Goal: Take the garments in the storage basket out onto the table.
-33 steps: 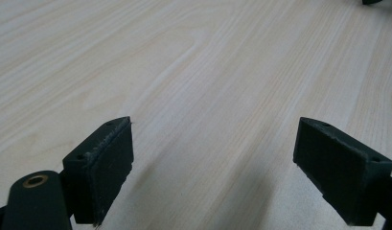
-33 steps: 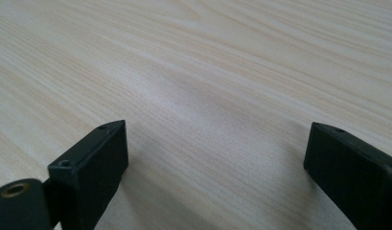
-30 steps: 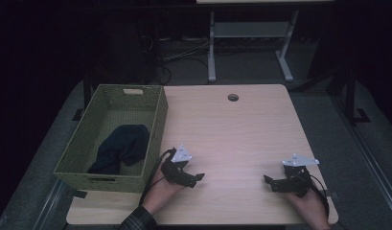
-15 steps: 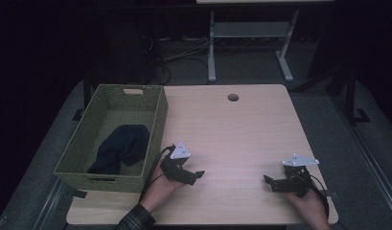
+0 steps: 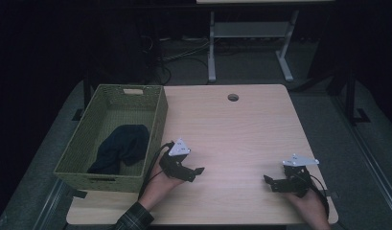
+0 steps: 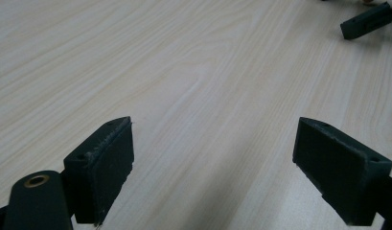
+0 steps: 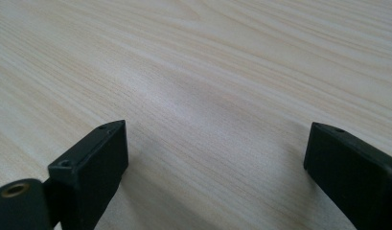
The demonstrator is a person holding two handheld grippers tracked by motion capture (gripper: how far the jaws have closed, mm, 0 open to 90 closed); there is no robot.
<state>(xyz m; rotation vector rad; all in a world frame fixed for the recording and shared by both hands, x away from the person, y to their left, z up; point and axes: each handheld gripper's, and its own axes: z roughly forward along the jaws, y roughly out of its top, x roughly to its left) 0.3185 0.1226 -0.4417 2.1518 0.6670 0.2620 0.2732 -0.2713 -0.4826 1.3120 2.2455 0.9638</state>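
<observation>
Pale wooden desk (image 5: 241,134) carries both released, empty grippers: left gripper (image 5: 196,171) beside the green woven basket (image 5: 157,120), right gripper (image 5: 270,182) well apart.

Dim and dark around the lit desk (image 5: 241,129) from above; bright, soft-shadowed close up, blurred near each claw.

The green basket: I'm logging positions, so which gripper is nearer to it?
Left. The left gripper sits just beside the green basket's near right corner, jaws open. The right gripper rests far across the table, near its right edge, also open.
</observation>
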